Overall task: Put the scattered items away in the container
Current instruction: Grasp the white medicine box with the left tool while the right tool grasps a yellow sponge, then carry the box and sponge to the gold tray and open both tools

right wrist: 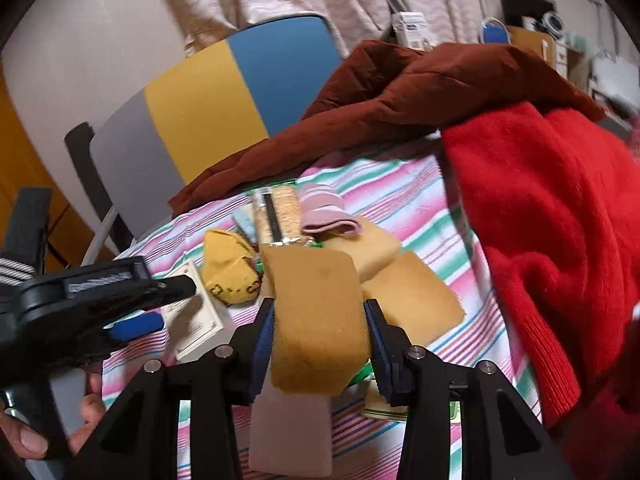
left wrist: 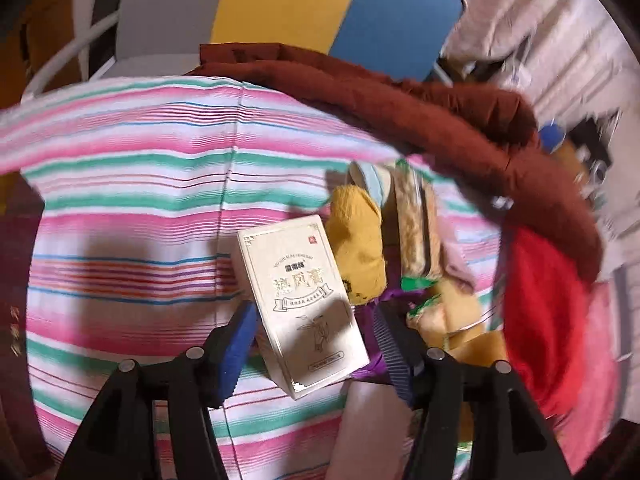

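Observation:
A cream box with printed lettering (left wrist: pixel 304 300) lies on the striped sheet (left wrist: pixel 140 184), tilted on one edge. My left gripper (left wrist: pixel 316 332) is open around it; the blue pads (left wrist: pixel 240 332) stand a little off its sides. The right wrist view shows that gripper (right wrist: pixel 172 306) over the same box (right wrist: pixel 196 320). My right gripper (right wrist: pixel 320 320) is shut on a mustard-yellow sponge block (right wrist: pixel 316 292), held above the sheet. A yellow sock (right wrist: pixel 232 276), a beige packet (right wrist: pixel 278 216), a folded pink cloth (right wrist: pixel 326 214) and two more yellow blocks (right wrist: pixel 412 300) lie behind. No container shows.
A red sweater (right wrist: pixel 540 220) and a brown jacket (right wrist: pixel 400 92) are heaped along the right and far side of the sheet. A grey, yellow and blue chair back (right wrist: pixel 224 96) stands behind. A pale pink pad (right wrist: pixel 292 432) lies below the held block. A hand (right wrist: pixel 28 436) grips the left tool.

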The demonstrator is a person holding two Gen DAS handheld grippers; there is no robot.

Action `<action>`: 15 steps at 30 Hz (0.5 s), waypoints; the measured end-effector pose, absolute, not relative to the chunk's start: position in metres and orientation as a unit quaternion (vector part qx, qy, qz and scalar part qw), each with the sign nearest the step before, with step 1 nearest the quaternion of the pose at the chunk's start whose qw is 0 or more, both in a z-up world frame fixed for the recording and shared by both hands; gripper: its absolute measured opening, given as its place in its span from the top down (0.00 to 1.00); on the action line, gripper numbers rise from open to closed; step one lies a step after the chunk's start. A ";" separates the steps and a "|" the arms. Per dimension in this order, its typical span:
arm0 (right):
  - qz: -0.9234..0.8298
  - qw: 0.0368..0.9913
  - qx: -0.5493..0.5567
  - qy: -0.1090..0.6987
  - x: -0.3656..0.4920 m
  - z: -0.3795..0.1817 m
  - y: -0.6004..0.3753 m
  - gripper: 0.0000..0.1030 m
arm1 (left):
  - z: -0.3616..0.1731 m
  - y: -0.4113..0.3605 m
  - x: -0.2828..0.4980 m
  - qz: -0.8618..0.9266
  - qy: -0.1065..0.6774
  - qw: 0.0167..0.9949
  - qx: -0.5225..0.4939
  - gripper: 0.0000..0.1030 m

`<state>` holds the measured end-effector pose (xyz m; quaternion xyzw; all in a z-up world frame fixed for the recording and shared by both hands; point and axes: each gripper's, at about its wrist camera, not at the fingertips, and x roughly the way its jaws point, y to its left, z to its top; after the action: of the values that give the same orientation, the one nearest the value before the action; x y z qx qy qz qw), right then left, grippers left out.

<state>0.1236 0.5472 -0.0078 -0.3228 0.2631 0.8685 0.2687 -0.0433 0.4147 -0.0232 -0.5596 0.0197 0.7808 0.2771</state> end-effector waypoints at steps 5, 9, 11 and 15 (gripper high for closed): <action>0.866 0.265 -0.324 0.274 0.124 -0.010 0.550 0.58 | -0.039 0.418 -0.038 0.788 0.051 0.284 -0.544 0.37; 0.872 0.251 -0.326 0.266 0.119 -0.009 0.544 0.58 | -0.040 0.397 -0.041 0.785 0.023 0.312 -0.535 0.43; 0.875 0.244 -0.326 0.262 0.118 -0.008 0.541 0.58 | -0.035 0.387 -0.044 0.792 0.014 0.322 -0.518 0.71; 0.884 0.230 -0.319 0.252 0.115 -0.004 0.536 0.58 | -0.027 0.366 -0.045 0.791 0.006 0.339 -0.509 0.95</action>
<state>0.1152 0.5356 -0.0044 -0.3193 0.2524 0.8840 0.2299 -0.0449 0.3662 -0.0267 -0.5088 0.0061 0.7914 0.3388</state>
